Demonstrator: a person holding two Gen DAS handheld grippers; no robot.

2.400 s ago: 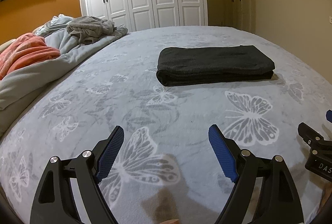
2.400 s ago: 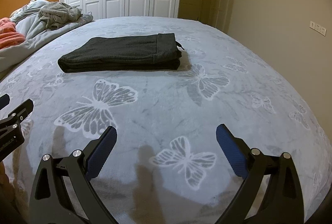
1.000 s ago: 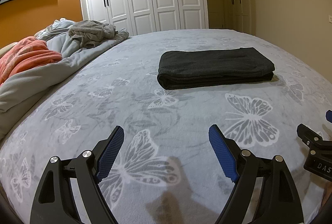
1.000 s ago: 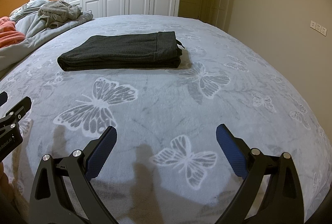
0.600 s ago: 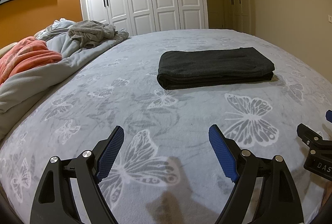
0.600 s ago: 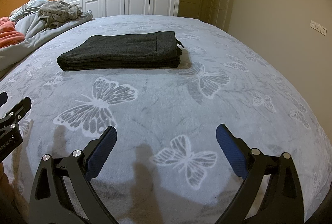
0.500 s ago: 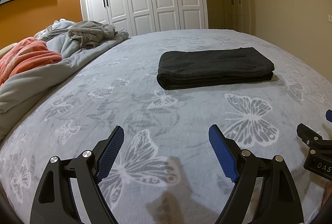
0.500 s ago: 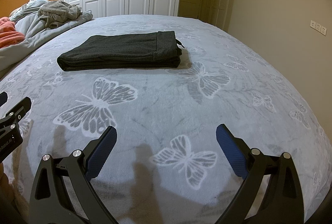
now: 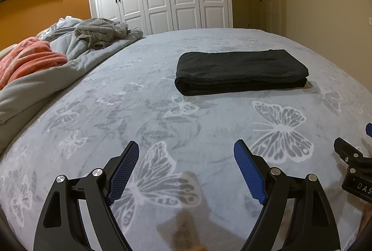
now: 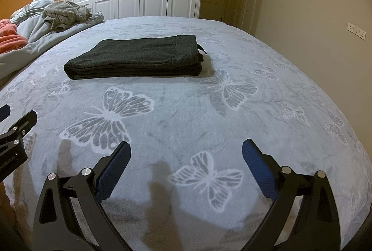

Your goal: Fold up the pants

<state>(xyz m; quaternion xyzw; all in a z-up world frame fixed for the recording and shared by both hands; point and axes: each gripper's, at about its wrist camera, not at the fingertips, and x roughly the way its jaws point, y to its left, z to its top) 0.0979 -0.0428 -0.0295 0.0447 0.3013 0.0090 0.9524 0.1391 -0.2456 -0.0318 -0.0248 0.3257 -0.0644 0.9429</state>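
Dark charcoal knit pants [image 9: 240, 70]: folded into a flat rectangle, mid-bed on my grey butterfly-print blanket [image 9: 144, 111] | left hand-held gripper [image 9: 186, 172], right hand-held gripper [image 10: 186, 169]: both wide open, empty, well short of pants | risk: any re-grip could drag layers and undo the fold.

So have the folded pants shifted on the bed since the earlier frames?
No. The folded pants lie in the same spot beside the same butterfly print on the bedspread, and both grippers are open and clear.
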